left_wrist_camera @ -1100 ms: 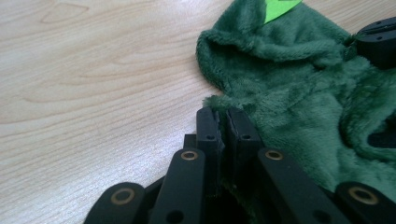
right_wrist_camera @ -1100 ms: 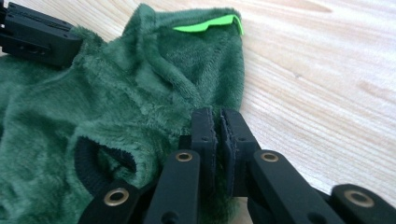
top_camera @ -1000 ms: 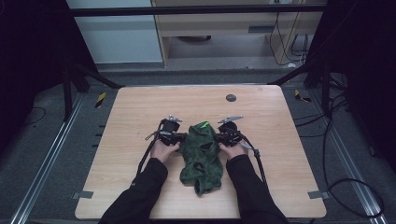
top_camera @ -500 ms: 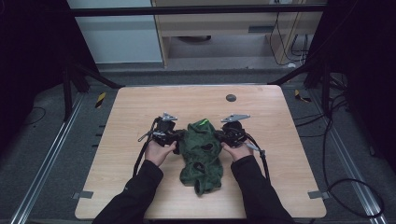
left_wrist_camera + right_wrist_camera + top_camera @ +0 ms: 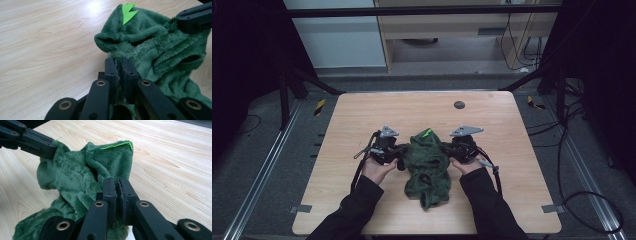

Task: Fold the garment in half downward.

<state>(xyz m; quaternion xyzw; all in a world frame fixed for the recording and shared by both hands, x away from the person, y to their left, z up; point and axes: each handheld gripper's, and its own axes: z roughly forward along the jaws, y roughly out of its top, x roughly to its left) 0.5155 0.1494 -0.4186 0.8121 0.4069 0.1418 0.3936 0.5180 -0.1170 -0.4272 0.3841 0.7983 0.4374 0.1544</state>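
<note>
A light wooden surface sits under a camera looking down, with dark floor and metal framing around it. Two forearms in dark sleeves reach in from the bottom edge.

On the left, the person's left hand holds the left tool, a black two-jaw device with a grey three-cornered plate on top and a cable trailing back toward the sleeve. Its jaws point right, into the left side of a dark green plush garment. In the left gripper view, the left tool has its jaws pressed nearly together with a thin fold of the green fabric pinched between them.

The garment lies crumpled in the middle of the near half of the surface, between the two tools, its top end bunched and raised and its lower end trailing toward the person. A small bright green zigzag patch sits at its top.

On the right, the right hand holds the right tool, its jaws pointing left into the garment's right side. In the right gripper view, the right tool is likewise closed down to a narrow slit on a fold of the plush.

Farther back, right of centre, a small dark round disc lies on the wood, well apart from everything else.
</note>
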